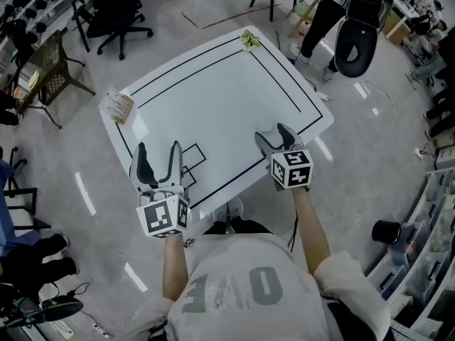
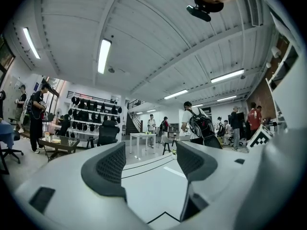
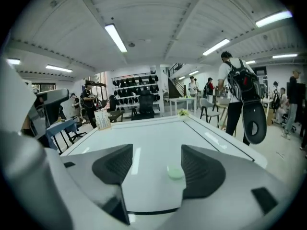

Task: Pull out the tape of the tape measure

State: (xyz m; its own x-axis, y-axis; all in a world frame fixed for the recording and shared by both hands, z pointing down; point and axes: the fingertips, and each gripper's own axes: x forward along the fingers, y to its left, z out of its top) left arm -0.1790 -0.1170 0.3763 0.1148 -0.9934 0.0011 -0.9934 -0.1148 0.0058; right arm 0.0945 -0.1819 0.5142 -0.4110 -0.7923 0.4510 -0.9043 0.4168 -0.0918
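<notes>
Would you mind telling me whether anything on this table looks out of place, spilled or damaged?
Nothing stands out. The white table holds a pale green disc lying flat just ahead of the open right claw and a printed card at its left corner. Nothing is spilled or broken.

The person wears a pale grey, short-sleeved T-shirt (image 1: pixel 259 290) with large darker grey letters (upside down in the head view). The left gripper (image 1: pixel 158 150) and right gripper (image 1: pixel 274 134) share light grey shells, fingers (image 2: pixel 111 166) lined with black ribbed pads, and a white cube (image 1: pixel 291 169) bearing black square markers.
</notes>
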